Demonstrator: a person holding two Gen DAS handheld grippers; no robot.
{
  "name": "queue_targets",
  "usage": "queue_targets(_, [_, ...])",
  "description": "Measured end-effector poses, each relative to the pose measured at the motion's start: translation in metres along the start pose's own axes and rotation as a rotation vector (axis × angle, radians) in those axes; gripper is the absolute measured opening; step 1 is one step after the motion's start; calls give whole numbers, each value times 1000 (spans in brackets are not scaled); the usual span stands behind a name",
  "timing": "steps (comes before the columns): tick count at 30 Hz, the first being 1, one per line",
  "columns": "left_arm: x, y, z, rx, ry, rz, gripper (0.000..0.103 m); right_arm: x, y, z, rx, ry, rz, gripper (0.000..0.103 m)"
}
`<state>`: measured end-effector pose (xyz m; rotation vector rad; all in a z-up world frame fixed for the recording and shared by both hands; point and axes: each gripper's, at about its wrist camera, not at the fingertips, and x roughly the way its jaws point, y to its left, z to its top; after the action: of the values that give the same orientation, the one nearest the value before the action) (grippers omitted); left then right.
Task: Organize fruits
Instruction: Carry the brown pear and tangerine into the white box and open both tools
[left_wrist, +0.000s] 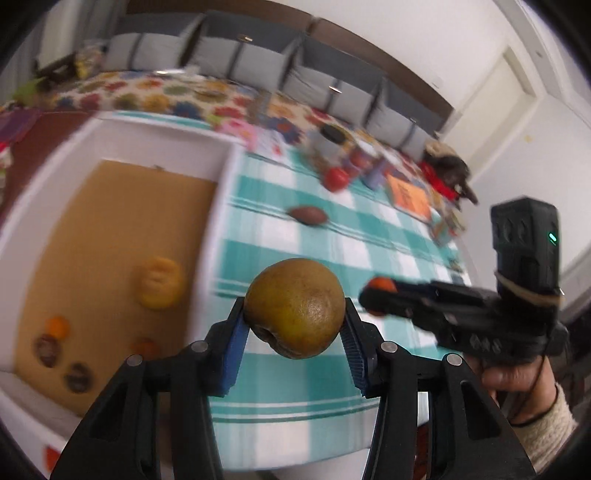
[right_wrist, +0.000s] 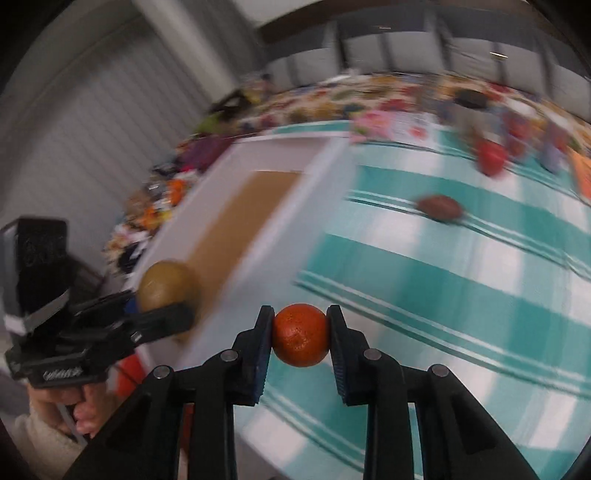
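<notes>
Left gripper (left_wrist: 294, 320) is clamping a brownish-green pear (left_wrist: 294, 307) at lower centre, beside the white tray (left_wrist: 221, 206) at left. Right gripper (right_wrist: 300, 334) is squeezing a small orange (right_wrist: 300, 335) above the teal checked cloth (right_wrist: 461, 280).

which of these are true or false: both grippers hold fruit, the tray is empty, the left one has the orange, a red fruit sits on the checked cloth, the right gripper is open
1. Both grippers hold fruit. True: the left gripper and the right gripper are each shut on one.
2. The tray is empty. False: the white tray already holds several small fruits, among them a yellow fruit.
3. The left gripper has the orange. False: it holds a brownish-green pear; the orange is in the right one.
4. A red fruit sits on the checked cloth. True: the red fruit lies on the checked cloth.
5. The right gripper is open. False: it is shut on the orange.
</notes>
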<state>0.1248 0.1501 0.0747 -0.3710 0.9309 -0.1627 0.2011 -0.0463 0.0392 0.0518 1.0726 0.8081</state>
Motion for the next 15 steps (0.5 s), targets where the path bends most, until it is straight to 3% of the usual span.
queue_targets(3, [-5, 59, 11, -81, 6, 150, 50, 37, 63, 19, -89, 75, 92, 29])
queue_targets(7, [28, 133, 5, -191, 89, 294, 50, 104, 128, 17, -225, 198, 95, 29])
queue_targets(11, [55, 170, -10, -240, 156, 345, 50, 160, 155, -2, -288, 297, 67, 29])
queue_targets(14, [62, 178, -18, -244, 173, 361, 51, 185, 161, -13, -300, 332, 41, 30])
queue_targets(15, [61, 179, -19, -243, 164, 371, 55, 190, 162, -16, -303, 333, 35, 31])
